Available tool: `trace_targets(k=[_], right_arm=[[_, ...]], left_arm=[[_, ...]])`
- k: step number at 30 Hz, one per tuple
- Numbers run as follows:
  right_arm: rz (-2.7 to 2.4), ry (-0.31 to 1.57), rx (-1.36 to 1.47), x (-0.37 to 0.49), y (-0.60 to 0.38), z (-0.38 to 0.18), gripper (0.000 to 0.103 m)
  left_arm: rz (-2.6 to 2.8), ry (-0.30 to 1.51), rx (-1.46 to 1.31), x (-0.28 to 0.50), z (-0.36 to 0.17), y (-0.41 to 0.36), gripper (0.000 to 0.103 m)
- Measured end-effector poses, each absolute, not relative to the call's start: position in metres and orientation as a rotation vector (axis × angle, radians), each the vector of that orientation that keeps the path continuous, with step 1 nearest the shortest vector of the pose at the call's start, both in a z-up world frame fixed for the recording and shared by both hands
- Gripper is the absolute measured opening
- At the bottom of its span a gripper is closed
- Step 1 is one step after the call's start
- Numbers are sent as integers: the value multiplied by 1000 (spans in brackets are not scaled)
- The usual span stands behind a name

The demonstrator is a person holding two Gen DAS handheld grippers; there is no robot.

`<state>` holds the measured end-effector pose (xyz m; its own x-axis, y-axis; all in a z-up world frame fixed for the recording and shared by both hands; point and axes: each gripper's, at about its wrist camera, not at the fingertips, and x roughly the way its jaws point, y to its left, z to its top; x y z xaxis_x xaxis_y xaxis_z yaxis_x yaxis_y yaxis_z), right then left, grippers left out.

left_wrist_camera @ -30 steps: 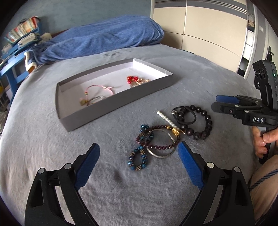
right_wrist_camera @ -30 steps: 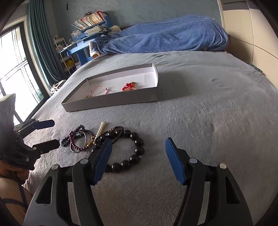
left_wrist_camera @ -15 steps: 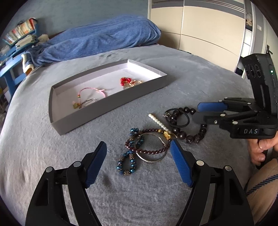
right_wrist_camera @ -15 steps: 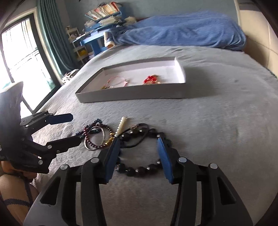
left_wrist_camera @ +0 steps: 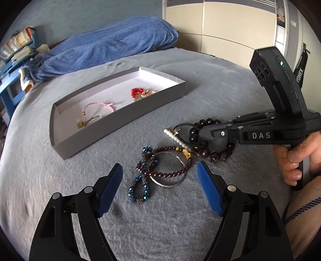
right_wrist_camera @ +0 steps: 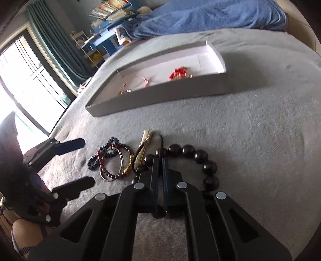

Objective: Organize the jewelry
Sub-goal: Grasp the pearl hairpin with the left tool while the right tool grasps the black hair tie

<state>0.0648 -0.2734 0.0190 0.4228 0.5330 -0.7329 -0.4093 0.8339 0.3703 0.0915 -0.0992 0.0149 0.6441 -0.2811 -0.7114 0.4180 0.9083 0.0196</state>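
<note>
A grey tray (left_wrist_camera: 112,128) (right_wrist_camera: 160,96) on the bed holds a pink cord bracelet (left_wrist_camera: 98,106) and a red bead piece (left_wrist_camera: 137,92). In front of it lie a big dark bead bracelet (left_wrist_camera: 218,155) (right_wrist_camera: 202,158), a pearl bar (left_wrist_camera: 174,137), a garnet bead bracelet (left_wrist_camera: 164,173), a silver bangle (left_wrist_camera: 170,182) and a blue bead strand (left_wrist_camera: 140,188). My right gripper (right_wrist_camera: 158,160) (left_wrist_camera: 202,132) is shut on the dark bead bracelet. My left gripper (left_wrist_camera: 159,180) is open above the garnet and blue pieces, touching nothing.
A folded blue blanket (left_wrist_camera: 108,44) lies at the bed's far end. A blue shelf with books (right_wrist_camera: 106,16) stands past the bed, beside a window with curtains (right_wrist_camera: 40,66). Wardrobe doors (left_wrist_camera: 220,24) are on the right.
My right gripper came down onto the dark bead bracelet and closed from wide open. My left gripper moved closer to the garnet and blue pieces and stayed open.
</note>
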Motion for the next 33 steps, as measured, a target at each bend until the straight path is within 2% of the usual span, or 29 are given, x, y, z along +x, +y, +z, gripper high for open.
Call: trace_targets(k=[13,16,19,20,21,31,32,33], right_arm=[[484,821,174,56,-323,53,3],[461,824,180,57,-332,50,3],[452,823,180,58,-338,48,3],[452,822,179,58,-338,47,3],[451,820,177,58,-339,47,3],[456,818,177,61,-340,44,3],[457,818,176,61,-339,43,3],[458,817,175,60,-338,43,3]], left_arm=[[-407,811,237,133,20,-118,77],[-416,857,243,149,17,-128,69],[-407,925,222,166,8,-133,52],[-403,946,215,170,5,-133,43],[-406,974,198,175,1,-133,40],[-419,1079,85,197,-5,-135,39],[-417,1079,87,197,-5,-136,39],[-411,1073,95,197,-5,-139,33]])
